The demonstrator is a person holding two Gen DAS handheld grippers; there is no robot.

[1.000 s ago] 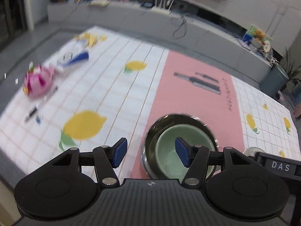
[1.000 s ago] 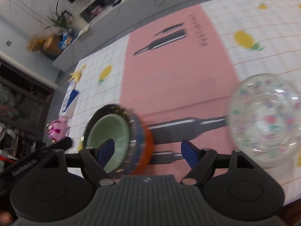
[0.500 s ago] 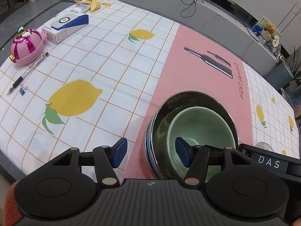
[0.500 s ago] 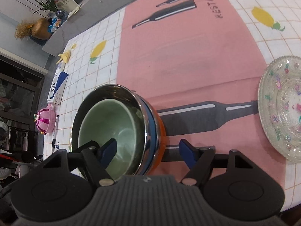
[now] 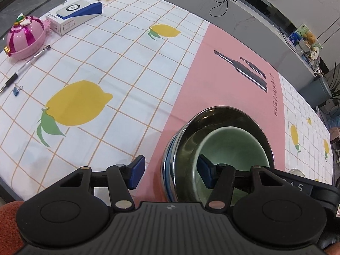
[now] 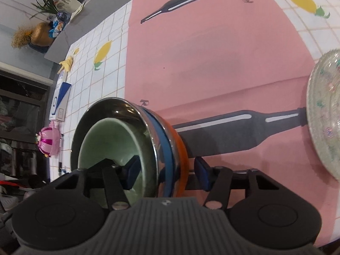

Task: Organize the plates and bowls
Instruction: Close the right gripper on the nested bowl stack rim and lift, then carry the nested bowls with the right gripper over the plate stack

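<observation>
Your left gripper and right gripper are both spread wide, each straddling the rim of the stacked bowls near the table's front edge. A glass plate lies apart on the pink-and-lemon tablecloth.

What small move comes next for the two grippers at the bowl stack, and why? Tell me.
Probably close both grippers on the rim. The left gripper and right gripper are open and straddle opposite walls of the bowl stack, one finger inside by the green bowl, one outside. Gripping would let the stack be lifted, perhaps toward the glass plate.
</observation>
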